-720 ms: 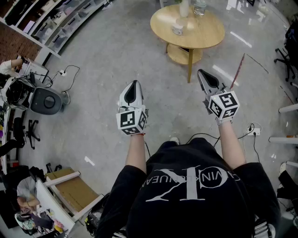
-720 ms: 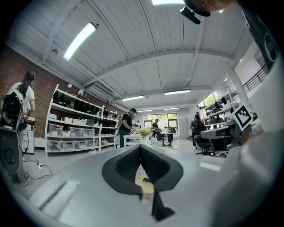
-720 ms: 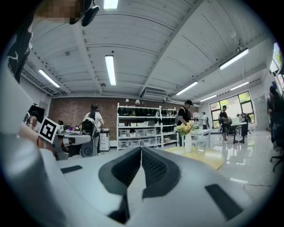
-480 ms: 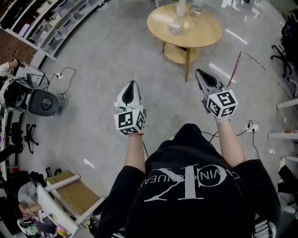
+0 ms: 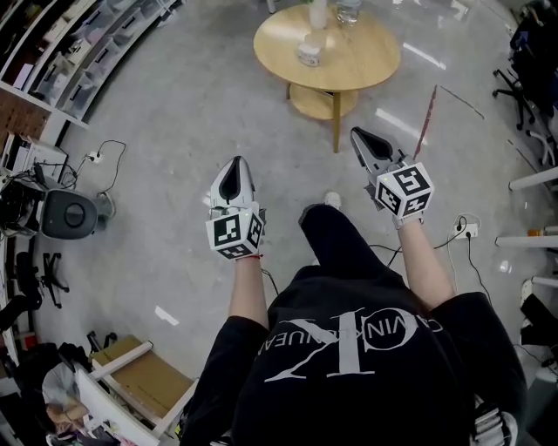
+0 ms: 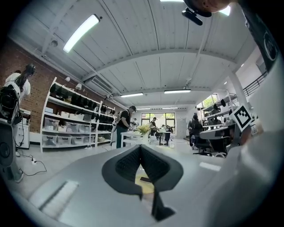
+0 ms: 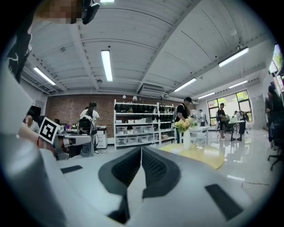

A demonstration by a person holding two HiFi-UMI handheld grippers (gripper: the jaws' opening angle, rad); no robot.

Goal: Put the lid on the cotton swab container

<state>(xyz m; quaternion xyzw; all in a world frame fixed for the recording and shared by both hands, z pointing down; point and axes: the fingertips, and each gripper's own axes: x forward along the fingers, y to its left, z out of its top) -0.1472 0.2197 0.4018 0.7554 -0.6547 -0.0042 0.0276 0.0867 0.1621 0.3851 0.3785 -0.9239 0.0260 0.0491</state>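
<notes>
Left gripper [image 5: 234, 165]: jaws pressed together, nothing between them. The left gripper view confirms this: the two dark pads [image 6: 153, 165] meet along one line.

Right gripper [image 5: 358, 135]: jaws likewise pressed together and empty. In the right gripper view the pads [image 7: 154, 166] touch tip to tip.

Both grippers are held in the air above the grey floor [image 5: 174, 113], side by side and well apart from each other, tips pointing toward the round table [image 5: 370, 61].

Cotton swab container [image 5: 308, 54]: stands on the table top, left of centre and nearer the left edge than the right, well apart from both grippers. It is too small here to show detail.

A vase [image 5: 318, 12] stands at the table's far edge, beyond the container.
</notes>
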